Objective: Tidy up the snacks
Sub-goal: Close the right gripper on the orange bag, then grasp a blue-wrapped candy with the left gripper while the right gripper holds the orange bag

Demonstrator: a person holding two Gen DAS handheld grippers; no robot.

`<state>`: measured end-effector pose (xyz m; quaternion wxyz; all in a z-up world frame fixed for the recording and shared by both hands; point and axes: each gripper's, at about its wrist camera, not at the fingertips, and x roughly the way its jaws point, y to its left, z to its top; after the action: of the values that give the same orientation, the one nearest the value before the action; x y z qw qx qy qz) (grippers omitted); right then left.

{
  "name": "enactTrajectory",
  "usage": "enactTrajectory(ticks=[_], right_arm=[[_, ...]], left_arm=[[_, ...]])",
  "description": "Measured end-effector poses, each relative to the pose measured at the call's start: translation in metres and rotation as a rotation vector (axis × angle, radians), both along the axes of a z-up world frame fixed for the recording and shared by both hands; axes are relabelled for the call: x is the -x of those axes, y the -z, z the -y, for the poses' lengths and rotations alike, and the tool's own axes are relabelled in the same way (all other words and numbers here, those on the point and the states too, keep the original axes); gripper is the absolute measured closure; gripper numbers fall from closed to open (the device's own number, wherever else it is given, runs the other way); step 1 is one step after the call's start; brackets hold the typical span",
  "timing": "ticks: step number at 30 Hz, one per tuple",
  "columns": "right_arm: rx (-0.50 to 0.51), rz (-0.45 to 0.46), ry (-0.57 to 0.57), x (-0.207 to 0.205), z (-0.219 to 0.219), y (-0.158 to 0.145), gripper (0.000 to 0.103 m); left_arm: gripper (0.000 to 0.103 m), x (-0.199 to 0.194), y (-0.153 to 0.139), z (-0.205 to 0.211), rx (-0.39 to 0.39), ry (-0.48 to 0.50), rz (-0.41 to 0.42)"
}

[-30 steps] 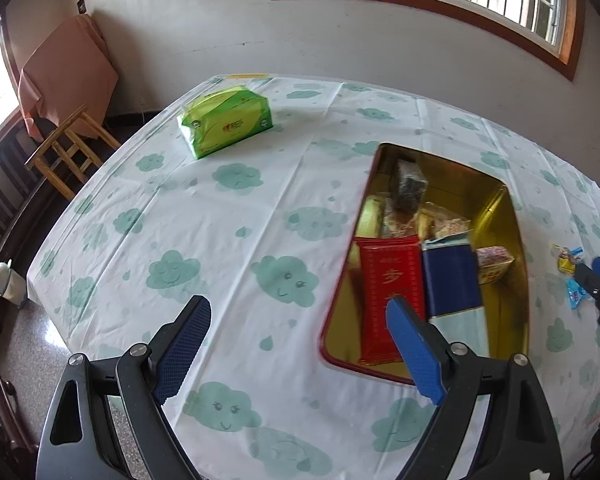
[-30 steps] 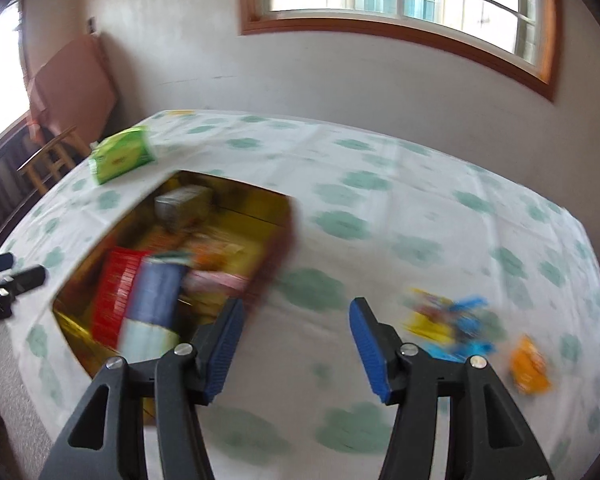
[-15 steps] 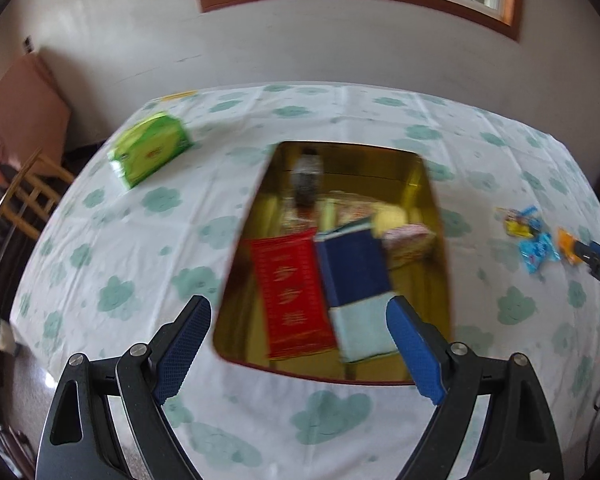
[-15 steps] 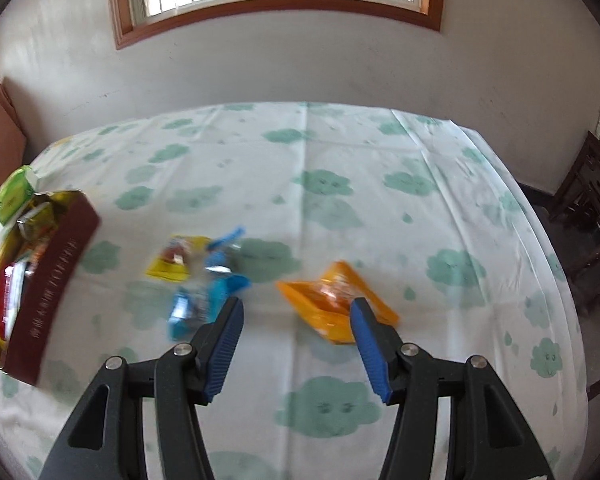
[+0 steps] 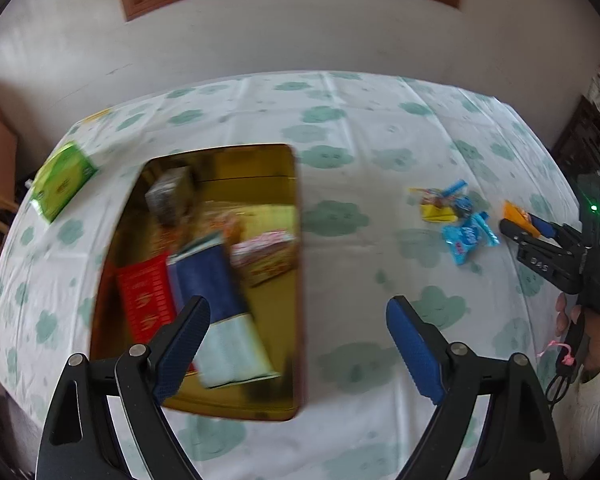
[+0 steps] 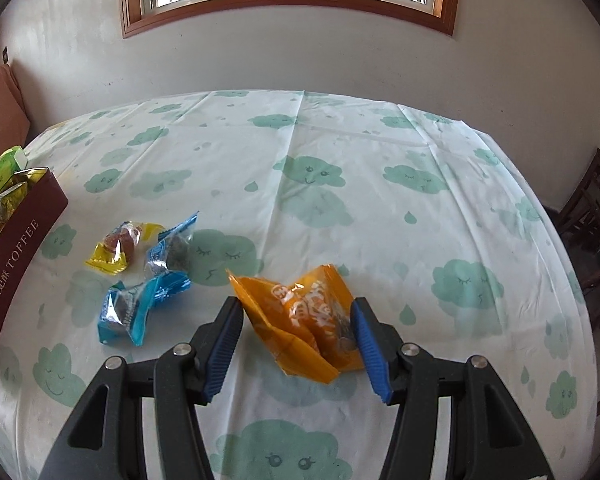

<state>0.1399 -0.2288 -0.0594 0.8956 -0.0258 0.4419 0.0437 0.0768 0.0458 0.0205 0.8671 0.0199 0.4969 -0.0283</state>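
Note:
An open gold tin (image 5: 278,320) with a dark red TOFFEE wall (image 6: 16,264) holds a red packet (image 5: 144,304), a blue and white box (image 5: 216,304) and other snacks. My left gripper (image 5: 296,308) hangs open above the tin's near right edge, with nothing between its fingers. Loose on the cloth lie a yellow packet (image 6: 116,248), two blue packets (image 6: 172,248) (image 6: 136,308) and an orange packet (image 6: 300,312). My right gripper (image 6: 296,304) stands open astride the orange packet, pads beside it and not squeezing. In the left wrist view, that gripper (image 5: 528,228) sits at the orange packet (image 5: 514,210).
A green tissue pack (image 5: 62,184) lies at the table's far left. The cloud-print tablecloth (image 6: 312,168) covers the whole table. Wooden chairs (image 6: 596,232) stand off the right edge. A hand (image 5: 596,332) holds the right gripper.
The left wrist view swung right, so the tin slid from right to left between the fingers. My right gripper moved from the tin to the loose snacks and came down around the orange packet.

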Motion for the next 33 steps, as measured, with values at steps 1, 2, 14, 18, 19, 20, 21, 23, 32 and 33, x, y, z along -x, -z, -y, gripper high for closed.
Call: enactTrajectory(ticks=[1, 2, 14, 18, 19, 20, 21, 23, 32, 33], right_arm=[[-0.005, -0.007, 0.000, 0.000, 0.001, 0.002, 0.052], [-0.004, -0.007, 0.000, 0.001, 0.003, 0.004, 0.053], [0.027, 0.036, 0.012, 0.032, 0.023, 0.000, 0.064], [0.047, 0.034, 0.040, 0.047, 0.038, 0.000, 0.065], [0.042, 0.031, 0.049, 0.050, 0.042, 0.001, 0.065], [0.032, 0.032, 0.052, 0.051, 0.045, 0.000, 0.065], [0.027, 0.033, 0.058, 0.052, 0.047, 0.000, 0.065], [0.028, 0.024, 0.062, 0.050, 0.047, 0.001, 0.065], [0.001, 0.009, 0.065, 0.049, 0.049, 0.003, 0.064], [-0.005, 0.008, 0.066, 0.048, 0.050, 0.003, 0.064]], left_arm=[[0.016, -0.002, 0.002, 0.006, -0.001, 0.010, -0.003], [0.016, -0.005, 0.003, 0.014, -0.006, 0.022, -0.003], [0.016, -0.026, 0.046, 0.092, 0.031, 0.185, -0.052], [0.016, -0.032, 0.051, 0.112, 0.059, 0.236, -0.049], [0.016, -0.035, 0.053, 0.117, 0.065, 0.243, -0.047], [0.020, -0.038, 0.055, 0.120, 0.066, 0.244, -0.047], [0.026, -0.041, 0.056, 0.123, 0.070, 0.249, -0.046], [0.028, -0.046, 0.059, 0.128, 0.070, 0.259, -0.048], [0.036, -0.071, 0.071, 0.144, 0.100, 0.302, -0.100], [0.037, -0.075, 0.072, 0.145, 0.106, 0.300, -0.104]])
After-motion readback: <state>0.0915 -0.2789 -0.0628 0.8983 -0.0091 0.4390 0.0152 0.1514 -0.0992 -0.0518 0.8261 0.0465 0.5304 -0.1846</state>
